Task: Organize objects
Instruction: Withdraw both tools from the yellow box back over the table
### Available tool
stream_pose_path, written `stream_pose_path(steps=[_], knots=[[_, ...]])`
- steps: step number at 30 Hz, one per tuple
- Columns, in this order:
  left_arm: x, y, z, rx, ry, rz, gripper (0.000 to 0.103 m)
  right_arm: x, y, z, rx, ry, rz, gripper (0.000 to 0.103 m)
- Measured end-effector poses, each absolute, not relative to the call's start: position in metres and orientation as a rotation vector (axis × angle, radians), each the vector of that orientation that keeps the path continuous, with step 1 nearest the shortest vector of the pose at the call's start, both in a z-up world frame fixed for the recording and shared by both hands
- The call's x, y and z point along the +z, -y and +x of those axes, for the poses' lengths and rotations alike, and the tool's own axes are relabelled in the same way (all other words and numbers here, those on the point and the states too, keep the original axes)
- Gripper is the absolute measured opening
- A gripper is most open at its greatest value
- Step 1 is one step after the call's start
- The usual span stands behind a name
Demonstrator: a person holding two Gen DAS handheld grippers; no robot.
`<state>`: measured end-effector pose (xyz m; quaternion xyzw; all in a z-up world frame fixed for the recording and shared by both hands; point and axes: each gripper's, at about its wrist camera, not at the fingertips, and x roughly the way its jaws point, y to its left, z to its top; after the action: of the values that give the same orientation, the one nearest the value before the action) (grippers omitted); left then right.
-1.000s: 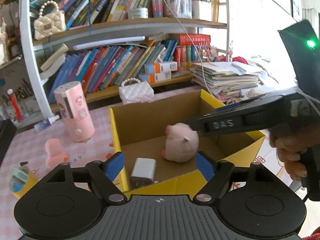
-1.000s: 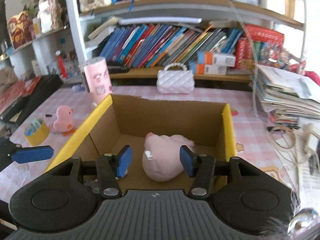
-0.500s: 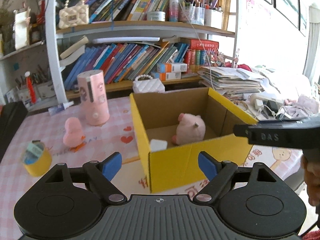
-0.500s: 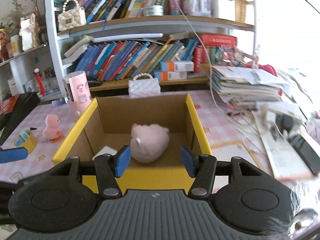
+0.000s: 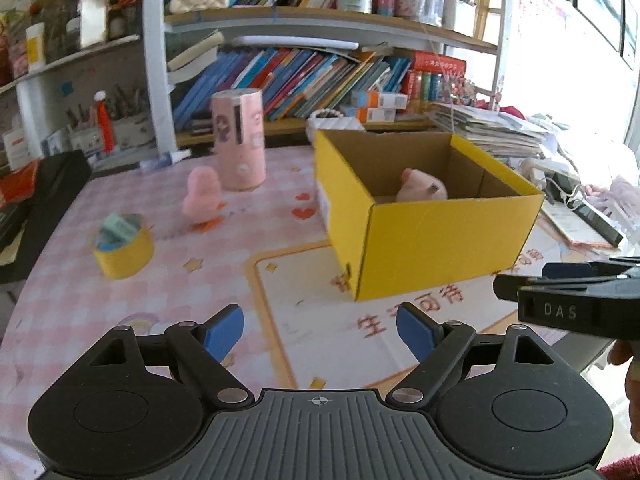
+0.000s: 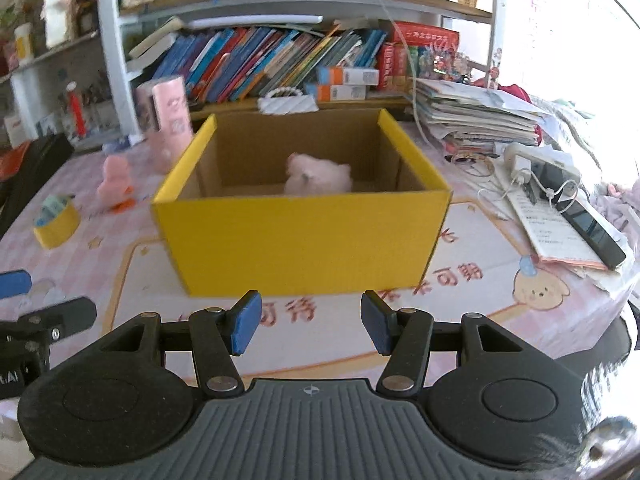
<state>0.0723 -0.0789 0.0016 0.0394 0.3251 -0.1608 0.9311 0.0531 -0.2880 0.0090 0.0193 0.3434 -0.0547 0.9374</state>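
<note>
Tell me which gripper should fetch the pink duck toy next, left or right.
Left, probably. The pink duck toy stands on the table left of the yellow box, on the left gripper's side, nothing between. The right gripper faces the box. Both are open and empty.

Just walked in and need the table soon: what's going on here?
A person holding two grippers is tidying toys into the yellow box. A pink plush is already inside. Both the left gripper and the right gripper are empty and open, short of the box. A pink duck and a tape roll are on the table, outside the box.
</note>
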Motion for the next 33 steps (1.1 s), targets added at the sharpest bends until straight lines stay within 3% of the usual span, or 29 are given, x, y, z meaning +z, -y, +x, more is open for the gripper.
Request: stream_pose_path(steps=[33], knots=[[-0.005,-0.017,0.016,-0.262,-0.718,0.068,0.086,0.001,0.166,0.007,0.074,-0.744,-0.007,0.069]])
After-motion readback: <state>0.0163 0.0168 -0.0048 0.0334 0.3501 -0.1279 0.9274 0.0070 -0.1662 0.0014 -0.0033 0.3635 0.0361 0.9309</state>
